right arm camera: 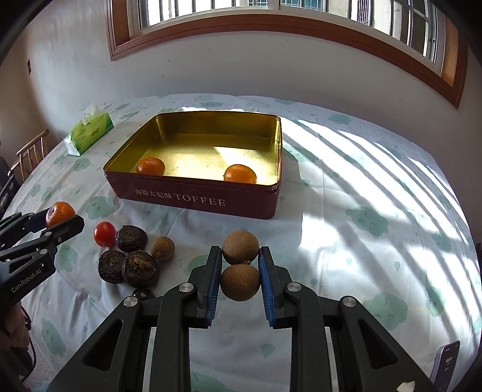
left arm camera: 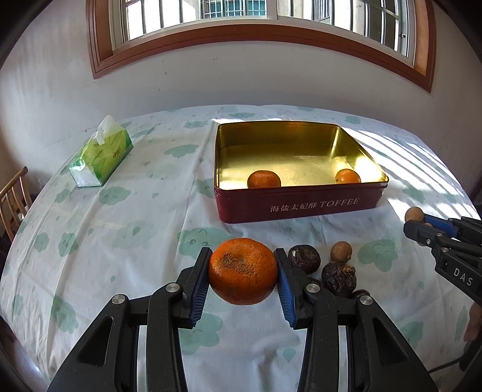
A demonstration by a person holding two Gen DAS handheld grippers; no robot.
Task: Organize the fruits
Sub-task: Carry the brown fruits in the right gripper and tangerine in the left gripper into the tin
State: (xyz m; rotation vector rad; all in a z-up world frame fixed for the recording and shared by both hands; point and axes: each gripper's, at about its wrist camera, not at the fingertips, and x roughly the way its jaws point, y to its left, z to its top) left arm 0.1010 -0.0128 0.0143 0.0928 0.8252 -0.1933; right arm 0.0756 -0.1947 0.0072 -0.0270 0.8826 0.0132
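White plaster wall (left arm camera: 241, 75), wide wood-framed window (right arm camera: 271, 18) with bars along the top. Sun through it throws striped bands across the right half of the table (right arm camera: 376, 187), which wears a white cloth with green cloud print. A wooden chair (left arm camera: 13, 199) sits off the left edge.

Toffee tin (left arm camera: 301, 208): red outside, gold inside, lid off, mid-table. Two oranges inside against the near wall, one left of centre (left arm camera: 264, 179), one in the near right corner (left arm camera: 348, 176), well apart.

Green tissue box (left arm camera: 101, 156) far left, well clear of the tin.

Left gripper (left arm camera: 242, 270): clamped on a third orange (left arm camera: 242, 276), pads on both sides, fruit off the cloth, short of the tin's near wall.

Right gripper (right arm camera: 240, 276): clenched on a brown longan (right arm camera: 240, 282). A second longan (right arm camera: 240, 247) sits just above it between the fingertips; cannot tell whether the pads bear on that one.

Loose pile on the cloth between the grippers, near side of the tin: three dark wrinkled fruits (right arm camera: 140, 268) touching or nearly so, another longan (right arm camera: 162, 248) beside them, a cherry tomato (right arm camera: 104, 233) at the left end, one small dark item (right arm camera: 144, 293) partly hidden behind the right gripper's body.

Phone-like device (right arm camera: 447, 361) at the bottom right edge of the right wrist view.
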